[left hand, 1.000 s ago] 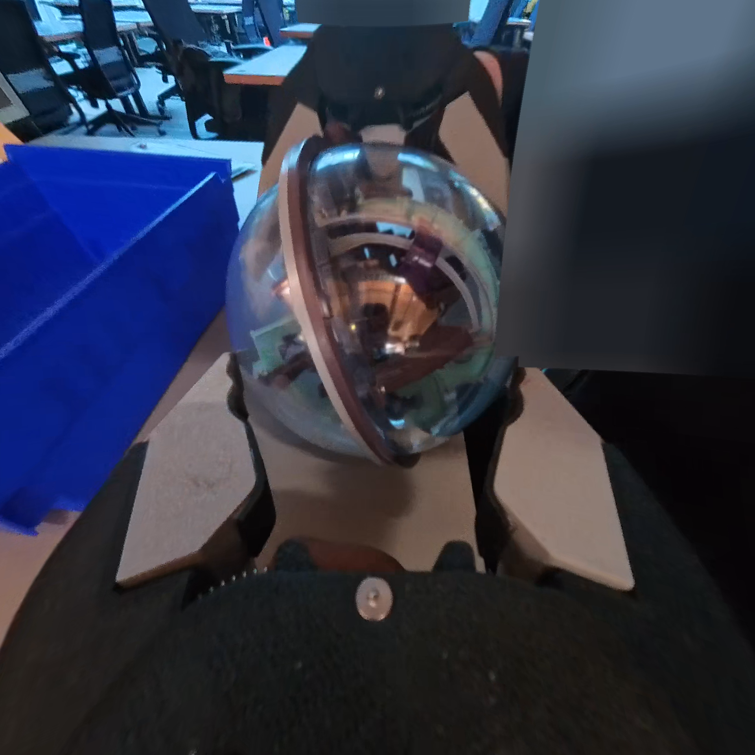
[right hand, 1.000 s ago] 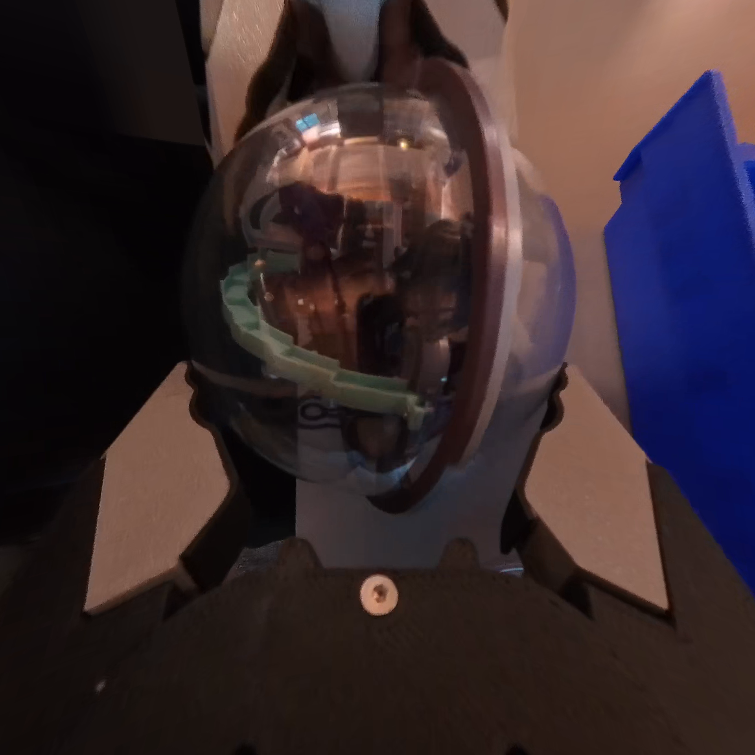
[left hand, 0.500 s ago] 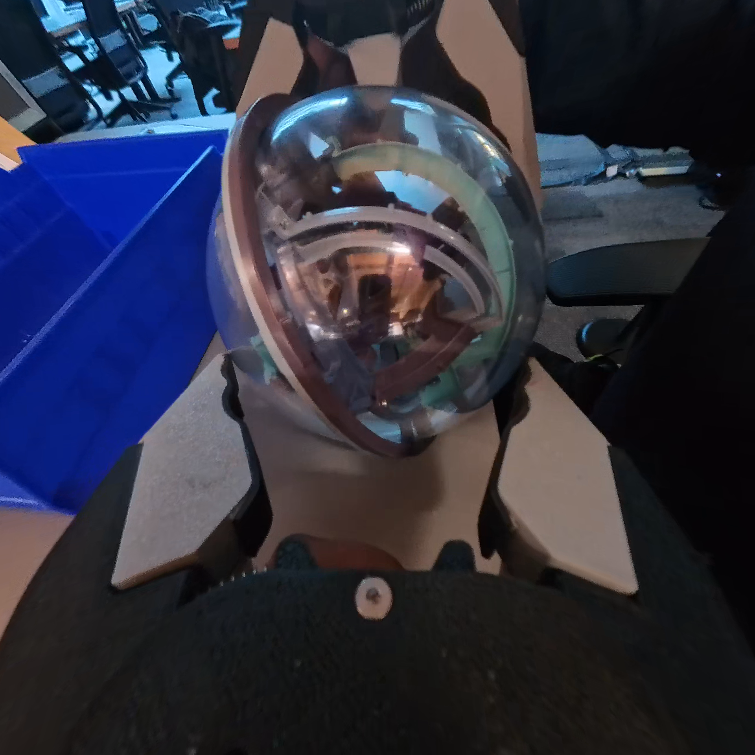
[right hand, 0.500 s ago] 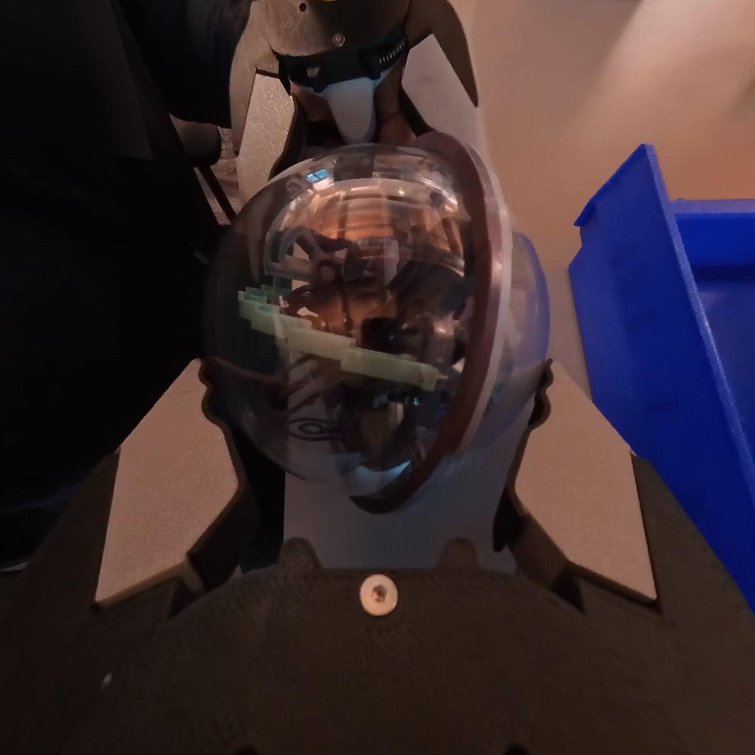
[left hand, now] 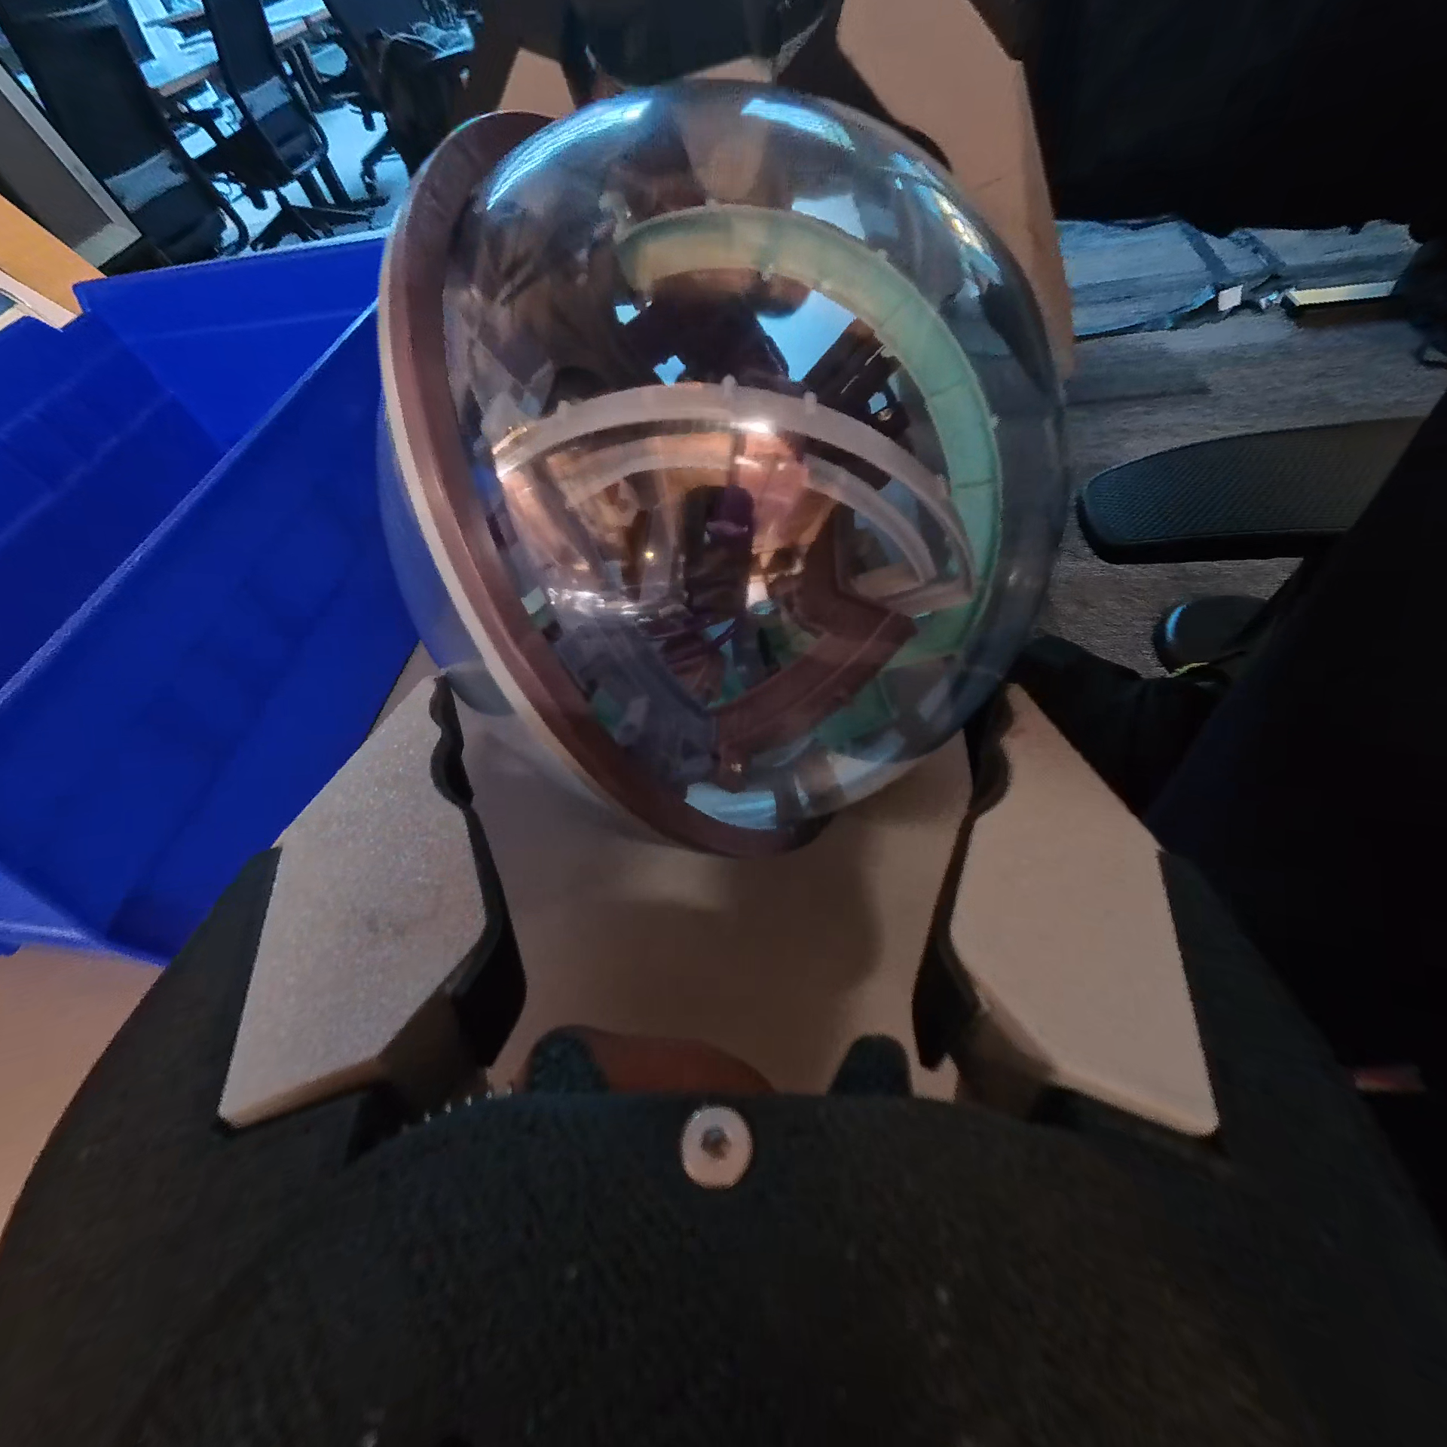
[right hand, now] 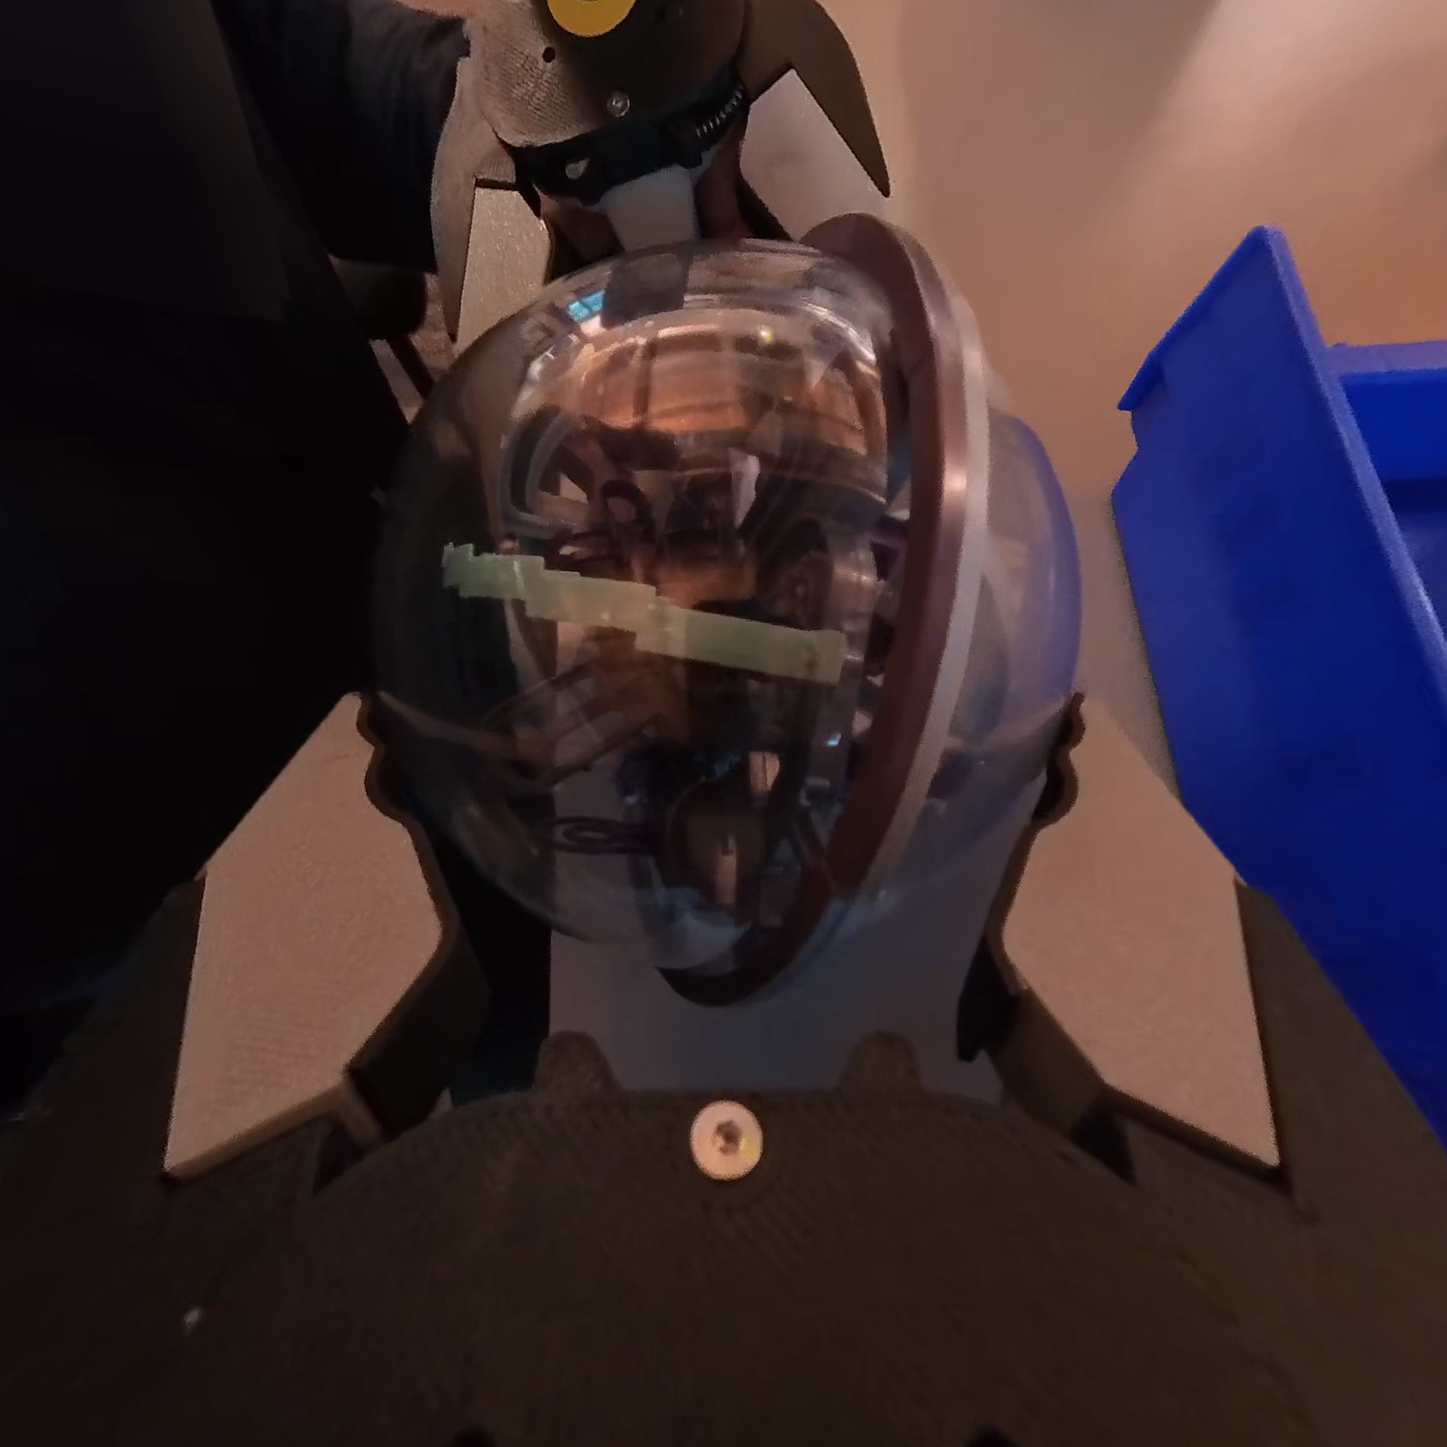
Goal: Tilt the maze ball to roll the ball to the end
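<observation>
The maze ball (left hand: 720, 470) is a clear sphere with a brown equator ring and a pale green track (left hand: 971, 438) inside. It is held in the air between my two grippers, which face each other. My left gripper (left hand: 716, 732) is shut on its lower sides. My right gripper (right hand: 720, 748) is shut on it from the opposite side, where the maze ball (right hand: 705, 626) fills the view's middle. The ring stands tilted. The right gripper's fingers (left hand: 1010, 156) show behind the ball, and the left gripper's body (right hand: 626, 117) shows above it. I cannot make out the small ball inside.
A blue plastic bin (left hand: 172, 564) stands on the beige table (left hand: 47, 1041) to the left; it shows at the right in the right wrist view (right hand: 1292, 626). A black chair seat (left hand: 1253, 485) and a dark-clothed person are on the right. Office chairs (left hand: 258, 117) stand far back.
Both grippers have turned the ball. In the left wrist view the green track rose into an open arc; in the right wrist view it flattened to a nearly straight bar. The background shifted.
</observation>
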{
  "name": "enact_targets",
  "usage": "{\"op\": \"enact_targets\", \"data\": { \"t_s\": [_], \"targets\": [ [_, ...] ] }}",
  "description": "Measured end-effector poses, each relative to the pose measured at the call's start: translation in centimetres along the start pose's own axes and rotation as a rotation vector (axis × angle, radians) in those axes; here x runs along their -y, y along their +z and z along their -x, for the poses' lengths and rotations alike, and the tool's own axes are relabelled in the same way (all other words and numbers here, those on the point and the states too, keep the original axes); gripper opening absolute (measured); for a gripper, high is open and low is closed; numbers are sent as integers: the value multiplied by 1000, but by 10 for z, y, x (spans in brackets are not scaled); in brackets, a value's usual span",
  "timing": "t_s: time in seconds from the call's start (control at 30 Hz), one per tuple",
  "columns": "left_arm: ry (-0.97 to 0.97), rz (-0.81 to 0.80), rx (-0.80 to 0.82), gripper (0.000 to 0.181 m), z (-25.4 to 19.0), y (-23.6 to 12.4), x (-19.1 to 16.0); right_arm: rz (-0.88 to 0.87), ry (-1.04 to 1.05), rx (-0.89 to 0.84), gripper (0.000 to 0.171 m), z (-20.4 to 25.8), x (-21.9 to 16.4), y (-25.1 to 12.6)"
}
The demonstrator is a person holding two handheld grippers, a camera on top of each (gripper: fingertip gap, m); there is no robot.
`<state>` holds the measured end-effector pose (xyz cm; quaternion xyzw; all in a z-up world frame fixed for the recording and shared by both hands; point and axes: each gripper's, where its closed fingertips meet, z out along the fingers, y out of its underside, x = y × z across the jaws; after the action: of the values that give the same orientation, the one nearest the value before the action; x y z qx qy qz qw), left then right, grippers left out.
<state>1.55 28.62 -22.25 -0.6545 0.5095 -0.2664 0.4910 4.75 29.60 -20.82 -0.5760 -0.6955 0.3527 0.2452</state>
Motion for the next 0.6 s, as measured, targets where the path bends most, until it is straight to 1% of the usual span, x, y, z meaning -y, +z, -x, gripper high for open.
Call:
{"op": "enact_targets", "data": {
  "t_s": [0.03,0.1,0.2,0.33,0.37,0.47,0.5,0.6],
  "targets": [
    [6,1,4,128,0,0,0,-14,12,7,157,0,-1,0],
    [6,3,8,126,2,1,-1,-51,59,33,157,-1,-3,0],
    [-35,7,0,127,3,2,-3,-154,148,85,158,-4,1,1],
    [-63,-6,4,128,5,4,-4,-251,188,103,158,-7,5,1],
    [-55,-7,7,128,4,4,-4,-249,185,99,158,-6,5,1],
    [-27,13,22,126,5,4,-5,-152,172,65,155,-6,-1,-2],
    [-14,25,29,124,5,5,-7,-144,167,49,155,-7,-2,-4],
    [8,46,36,123,5,7,-11,-110,233,79,159,-4,-8,-1]
  ]
}}
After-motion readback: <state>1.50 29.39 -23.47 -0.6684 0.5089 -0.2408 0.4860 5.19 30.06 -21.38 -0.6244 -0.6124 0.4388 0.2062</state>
